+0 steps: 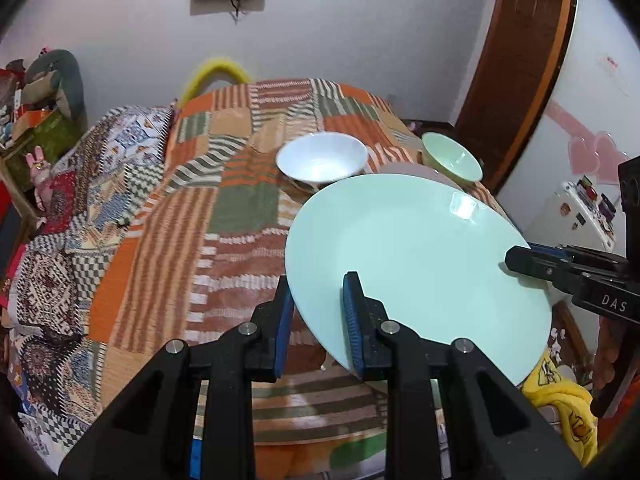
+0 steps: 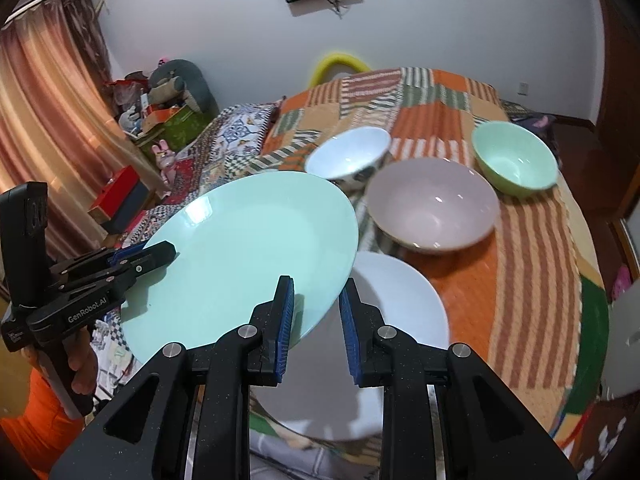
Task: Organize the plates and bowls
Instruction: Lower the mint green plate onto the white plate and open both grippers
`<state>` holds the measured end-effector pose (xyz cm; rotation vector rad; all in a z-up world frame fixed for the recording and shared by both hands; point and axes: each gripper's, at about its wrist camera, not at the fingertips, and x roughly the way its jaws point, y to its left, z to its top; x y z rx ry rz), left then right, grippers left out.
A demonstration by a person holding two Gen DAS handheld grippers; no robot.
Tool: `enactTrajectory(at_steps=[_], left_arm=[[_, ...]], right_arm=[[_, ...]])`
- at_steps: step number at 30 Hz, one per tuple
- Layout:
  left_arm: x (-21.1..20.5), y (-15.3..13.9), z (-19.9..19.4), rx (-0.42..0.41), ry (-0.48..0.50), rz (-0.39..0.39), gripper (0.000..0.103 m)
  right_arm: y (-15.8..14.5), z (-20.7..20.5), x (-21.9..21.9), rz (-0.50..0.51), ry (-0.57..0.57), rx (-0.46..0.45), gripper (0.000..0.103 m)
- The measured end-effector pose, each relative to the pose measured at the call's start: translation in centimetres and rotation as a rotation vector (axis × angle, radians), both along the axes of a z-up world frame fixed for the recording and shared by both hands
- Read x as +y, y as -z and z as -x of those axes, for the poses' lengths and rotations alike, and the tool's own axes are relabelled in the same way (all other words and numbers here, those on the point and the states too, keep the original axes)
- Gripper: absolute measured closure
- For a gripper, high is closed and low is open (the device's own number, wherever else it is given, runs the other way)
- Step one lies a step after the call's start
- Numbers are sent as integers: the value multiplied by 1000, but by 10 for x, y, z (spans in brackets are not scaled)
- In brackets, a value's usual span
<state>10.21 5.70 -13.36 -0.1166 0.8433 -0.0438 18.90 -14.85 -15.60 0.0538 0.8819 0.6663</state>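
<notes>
A pale green plate [image 1: 416, 264] is held tilted above the patchwork-covered table [image 1: 240, 208]. My left gripper [image 1: 316, 316] is shut on its near-left rim, one pad above and one below; it shows at the left of the right wrist view [image 2: 160, 254]. My right gripper [image 2: 316, 316] is shut on the plate's [image 2: 248, 256] opposite rim and shows at the right of the left wrist view [image 1: 516, 258]. A white plate [image 2: 404, 304] lies on the table under the green one. A pink bowl [image 2: 434, 204], a white bowl [image 2: 348, 156] and a green bowl [image 2: 514, 160] stand behind.
The white bowl [image 1: 322, 158] and green bowl [image 1: 452, 156] sit toward the table's far right. A patterned bed [image 1: 80, 208] lies left of the table. A fridge [image 1: 576, 216] and a wooden door frame [image 1: 516, 76] are at the right.
</notes>
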Motion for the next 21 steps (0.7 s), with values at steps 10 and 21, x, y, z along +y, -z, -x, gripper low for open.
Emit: enactTrajectory(at_steps=[10,21], left_arm=[[-30,30,-5,81,41,-1,78],[-41,67,-20,169,65,11,77]], right_arm=[[29,14,-30,2,49,59,82],[56,13,-44,-4,107,120,82]])
